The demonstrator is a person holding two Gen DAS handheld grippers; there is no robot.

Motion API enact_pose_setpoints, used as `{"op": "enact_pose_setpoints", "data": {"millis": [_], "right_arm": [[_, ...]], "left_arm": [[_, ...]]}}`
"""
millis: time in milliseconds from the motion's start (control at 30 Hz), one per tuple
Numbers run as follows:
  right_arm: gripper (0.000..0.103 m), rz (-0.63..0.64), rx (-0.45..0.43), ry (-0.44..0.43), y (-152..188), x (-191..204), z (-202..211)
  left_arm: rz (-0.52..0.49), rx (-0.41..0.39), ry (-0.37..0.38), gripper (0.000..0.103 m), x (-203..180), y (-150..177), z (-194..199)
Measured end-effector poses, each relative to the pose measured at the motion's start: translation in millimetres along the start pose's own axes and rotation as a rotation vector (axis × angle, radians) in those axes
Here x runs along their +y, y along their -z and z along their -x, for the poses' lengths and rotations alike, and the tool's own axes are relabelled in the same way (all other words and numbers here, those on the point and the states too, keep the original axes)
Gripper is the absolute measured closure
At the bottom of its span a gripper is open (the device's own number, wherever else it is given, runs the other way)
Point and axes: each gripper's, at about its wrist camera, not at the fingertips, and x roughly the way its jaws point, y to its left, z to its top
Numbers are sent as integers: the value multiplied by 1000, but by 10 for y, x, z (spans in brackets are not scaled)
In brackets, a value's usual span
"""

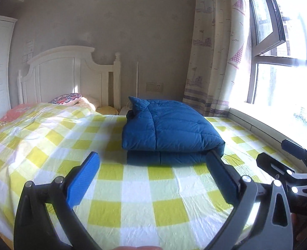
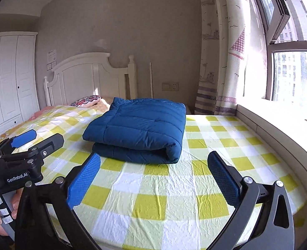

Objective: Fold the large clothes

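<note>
Folded blue down jacket (image 2: 135,130) lying on the bed (image 2: 153,204), on the yellow-checked sheet, ahead of both tools. Left gripper (image 1: 153,179) and right gripper (image 2: 153,177) both stand wide and empty, clear of the cloth. The bundle's rolled fold faces near; its long axis runs near to far. Neither gripper is clearly nearer. Judged: folding looks complete.

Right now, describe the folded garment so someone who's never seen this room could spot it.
Find the bed with the yellow-and-white checked sheet beside the window. Near its middle lies a blue quilted jacket, folded into a thick rectangle. It is the only solid dark-blue thing on the bed; the patterned pillow sits by the headboard.
</note>
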Motion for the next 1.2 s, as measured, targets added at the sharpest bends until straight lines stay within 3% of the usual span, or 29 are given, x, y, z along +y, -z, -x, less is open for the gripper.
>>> {"op": "enact_pose_setpoints", "data": {"millis": [267, 533, 1200], "right_arm": [[4, -28, -28, 40, 243, 82, 104], [4, 18, -44, 52, 416, 191, 193], [4, -22, -58, 57, 523, 102, 318]], "left_arm": [[27, -6, -87, 2, 102, 248, 100], [47, 15, -115, 2, 203, 311, 93], [-19, 8, -100, 2, 42, 348, 168]]}}
